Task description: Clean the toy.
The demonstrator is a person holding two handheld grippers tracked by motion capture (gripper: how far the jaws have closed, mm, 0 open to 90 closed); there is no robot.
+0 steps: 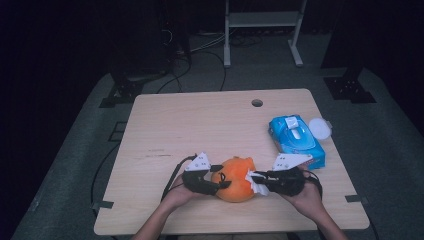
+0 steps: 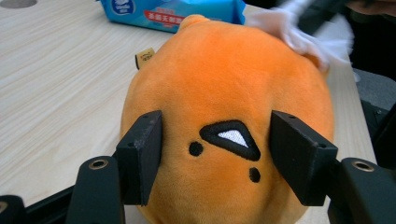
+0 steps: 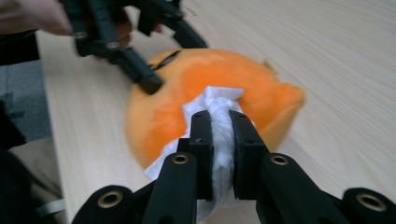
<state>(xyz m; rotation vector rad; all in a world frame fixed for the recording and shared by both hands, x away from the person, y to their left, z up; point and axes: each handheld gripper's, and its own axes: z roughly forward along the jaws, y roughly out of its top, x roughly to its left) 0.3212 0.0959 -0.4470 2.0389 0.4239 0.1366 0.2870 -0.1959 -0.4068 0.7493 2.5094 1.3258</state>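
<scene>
Orange plush toy (image 2: 224, 93), round, black-stitched face, white wipe (image 3: 219, 126) on its side

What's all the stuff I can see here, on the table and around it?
Plush toy: one, orange, near edge of the table, between the two grippers.
Wipe: one, white, pressed on the toy.
Pack of wipes: one, blue, table's right side.
Lid: one, white, round, beside the pack.
Table: one, light wood, hole near far edge.
Frame: one, white, on the floor beyond.
Left gripper: black, jaws either side of the toy.
Right gripper: black, clamping the wipe.
</scene>
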